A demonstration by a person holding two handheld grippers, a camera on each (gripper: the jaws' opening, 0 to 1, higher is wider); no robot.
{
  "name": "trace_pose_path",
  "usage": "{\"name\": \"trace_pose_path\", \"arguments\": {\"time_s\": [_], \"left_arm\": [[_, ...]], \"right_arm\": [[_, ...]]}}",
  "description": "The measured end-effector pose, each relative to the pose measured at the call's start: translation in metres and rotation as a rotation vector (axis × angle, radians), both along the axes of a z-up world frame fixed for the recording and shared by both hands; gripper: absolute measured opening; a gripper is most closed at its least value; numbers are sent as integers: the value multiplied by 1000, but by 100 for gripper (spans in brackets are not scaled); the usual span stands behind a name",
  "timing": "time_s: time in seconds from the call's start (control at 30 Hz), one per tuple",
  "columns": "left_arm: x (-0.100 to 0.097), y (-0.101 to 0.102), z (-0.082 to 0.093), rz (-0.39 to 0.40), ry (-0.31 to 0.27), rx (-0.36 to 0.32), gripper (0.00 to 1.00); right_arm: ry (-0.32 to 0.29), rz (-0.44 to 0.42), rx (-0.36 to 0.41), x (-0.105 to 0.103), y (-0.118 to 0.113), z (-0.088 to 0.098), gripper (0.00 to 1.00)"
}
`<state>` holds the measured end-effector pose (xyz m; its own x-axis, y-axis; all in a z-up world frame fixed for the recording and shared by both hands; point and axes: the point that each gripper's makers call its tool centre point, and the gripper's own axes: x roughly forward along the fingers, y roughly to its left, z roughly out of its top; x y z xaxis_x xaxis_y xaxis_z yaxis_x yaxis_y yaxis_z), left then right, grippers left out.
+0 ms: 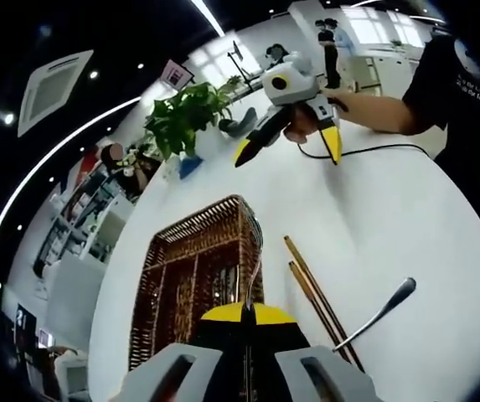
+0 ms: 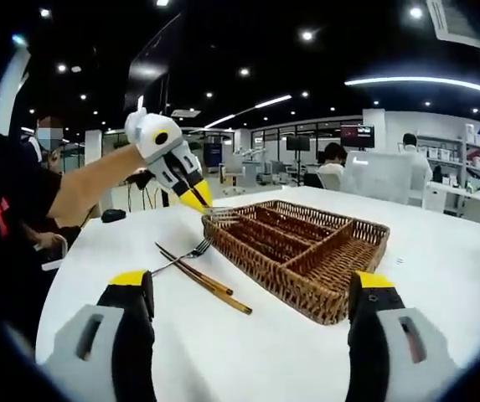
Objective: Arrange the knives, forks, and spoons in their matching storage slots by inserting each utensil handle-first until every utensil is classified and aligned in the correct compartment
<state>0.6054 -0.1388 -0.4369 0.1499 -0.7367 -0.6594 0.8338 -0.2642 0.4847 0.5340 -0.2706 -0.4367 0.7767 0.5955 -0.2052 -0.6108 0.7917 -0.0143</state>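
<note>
My left gripper (image 2: pixel 196 198) was clamped on a thin utensil (image 1: pixel 255 260) over the wicker tray (image 2: pixel 307 243). Right gripper (image 2: pixel 256 293) was wide, empty. Fork (image 2: pixel 185 254) and chopsticks (image 2: pixel 206 281) lay on desk (image 2: pixel 248 352) between the right gripper's jaws.

Tray (image 2: pixel 307 251) showing as woven brown wicker, rough and matt; table (image 2: pixel 248 352) looking smooth, white, faintly glossy. Fork (image 2: pixel 191 251) gleaming as polished metal, chopsticks (image 2: pixel 210 285) appearing as smooth brown wood. Gripper (image 2: pixel 252 293) tips reading as matt yellow plastic over black.
</note>
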Motion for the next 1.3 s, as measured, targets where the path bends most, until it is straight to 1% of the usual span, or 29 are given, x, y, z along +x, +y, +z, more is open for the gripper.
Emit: {"name": "trace_pose_path", "arguments": {"time_s": [0.3, 0.37, 0.43, 0.47, 0.5, 0.53, 0.63, 0.87, 1.0, 1.17, 1.2, 1.3], "left_arm": [[19, -4, -3, 17, -13, 9, 0], [22, -5, -3, 12, -25, 7, 0], [24, -6, -2, 14, -18, 5, 0], [26, -7, -3, 17, -1, -3, 0], [27, -7, -3, 16, 3, -6, 0], [31, -8, -2, 17, -5, -15, 0], [39, -8, -3, 29, -13, -14, 0], [60, -7, -6, 54, -21, 3, 0], [67, -11, -9, 55, -47, 23, 0], [81, -14, -11, 59, -60, 21, 0], [81, -14, -11, 61, -57, 23, 0], [92, -16, -16, 61, -62, 38, 0]], "right_arm": [[5, -11, -8, 2, 1, -2, 99], [3, -14, -7, 2, 0, -1, 99], [4, -17, -6, 2, -1, -1, 99], [4, -18, -4, 2, -1, -1, 99], [4, -19, -4, 3, -1, -2, 99], [5, -17, -8, 3, -1, -3, 99], [10, -14, -14, 3, 0, -6, 99], [13, -19, -11, 3, -2, -7, 99], [14, -23, -14, 3, -3, -8, 99], [18, -28, -13, 3, -5, -10, 99], [19, -28, -12, 3, -5, -10, 99], [26, -29, -11, 4, -4, -12, 99]]}}
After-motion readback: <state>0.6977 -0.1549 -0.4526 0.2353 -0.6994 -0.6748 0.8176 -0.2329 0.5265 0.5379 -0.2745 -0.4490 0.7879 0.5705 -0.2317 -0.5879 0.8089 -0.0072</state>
